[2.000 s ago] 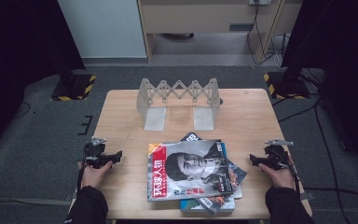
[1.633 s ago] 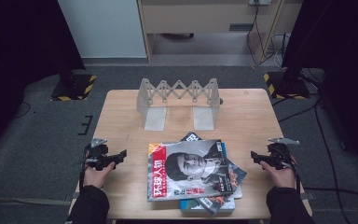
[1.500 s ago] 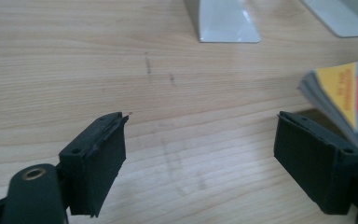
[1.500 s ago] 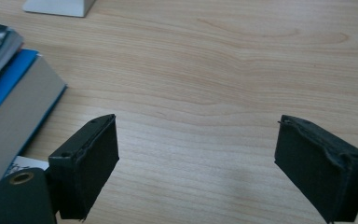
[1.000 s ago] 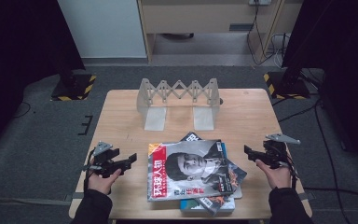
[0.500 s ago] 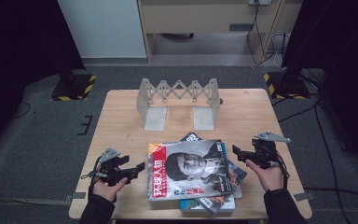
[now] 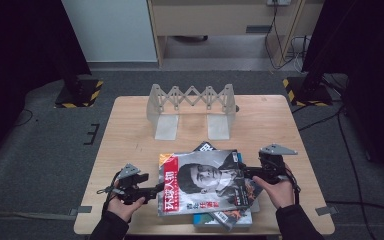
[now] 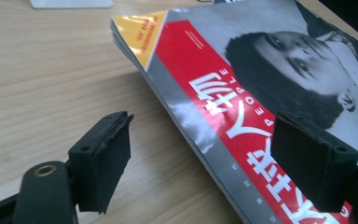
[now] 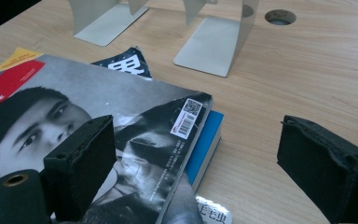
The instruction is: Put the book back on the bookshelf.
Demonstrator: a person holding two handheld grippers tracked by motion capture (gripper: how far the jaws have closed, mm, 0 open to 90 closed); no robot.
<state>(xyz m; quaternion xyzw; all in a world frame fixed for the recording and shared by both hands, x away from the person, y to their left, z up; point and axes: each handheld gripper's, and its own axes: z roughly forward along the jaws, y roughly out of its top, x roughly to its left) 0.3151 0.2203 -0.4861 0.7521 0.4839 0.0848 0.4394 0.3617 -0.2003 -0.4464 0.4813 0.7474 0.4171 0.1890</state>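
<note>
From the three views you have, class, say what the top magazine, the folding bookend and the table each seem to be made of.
Top magazine: glossy coated paper, probably; glare streaks cross its red band and its corners curl.
Folding bookend: likely thin sheet metal with a matt pale grey coat; flat bent feet, a scissor lattice between them.
Table: light wood or wood-look laminate; grain lines show, which one is unclear.

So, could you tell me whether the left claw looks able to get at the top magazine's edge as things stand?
Probably yes. The left claw is open and already straddles the spine edge of the top magazine, with bare table beside it and nothing in the way.
</note>
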